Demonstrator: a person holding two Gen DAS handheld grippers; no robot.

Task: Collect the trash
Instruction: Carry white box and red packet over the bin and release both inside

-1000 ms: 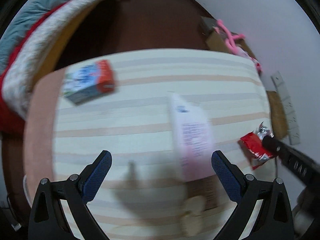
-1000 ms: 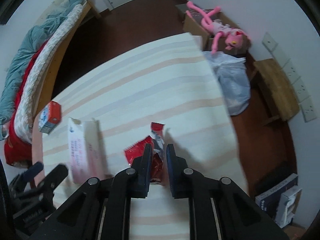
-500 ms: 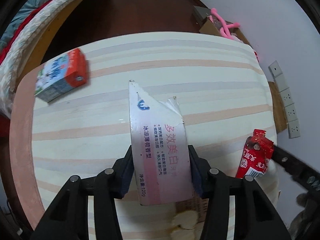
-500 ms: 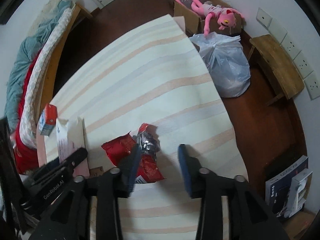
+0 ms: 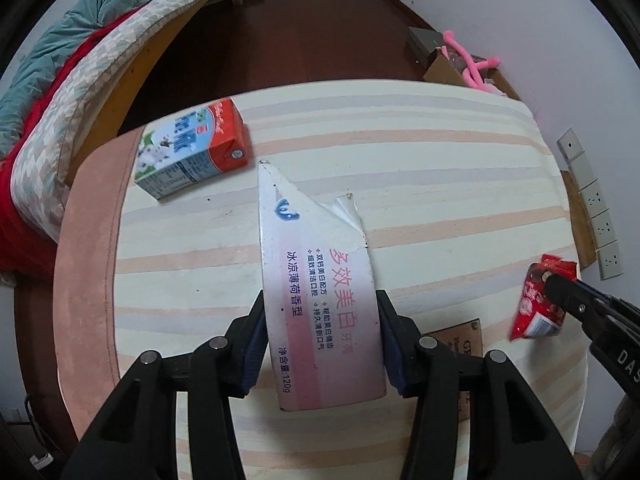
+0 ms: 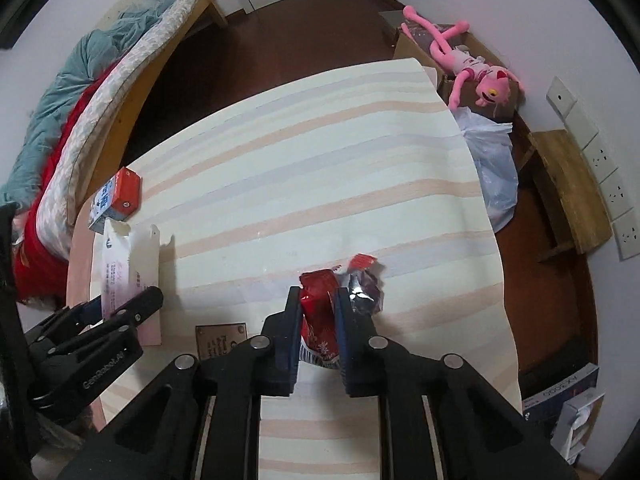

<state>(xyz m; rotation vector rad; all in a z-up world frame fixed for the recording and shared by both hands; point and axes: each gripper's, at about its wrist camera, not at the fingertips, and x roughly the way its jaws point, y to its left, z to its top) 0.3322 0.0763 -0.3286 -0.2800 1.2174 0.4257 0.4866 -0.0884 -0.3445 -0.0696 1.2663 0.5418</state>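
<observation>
Now that the right tool [image 6: 317,306] is pinching the red snack wrapper [image 6: 318,300] again, the left tool [image 5: 322,334] is gripping the torn toothpaste box [image 5: 320,280], leaving only the milk carton [image 5: 192,152] beyond that box on the worktop [image 5: 440,168].

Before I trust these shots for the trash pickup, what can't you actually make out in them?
- Brass plaque: left wrist view, lettering covered by the left gripper.
- Toothpaste box: near end hidden by the gripper's fingers.
- Red snack wrapper: right wrist view, lower part behind the right gripper.
- Milk carton: print too small.
</observation>
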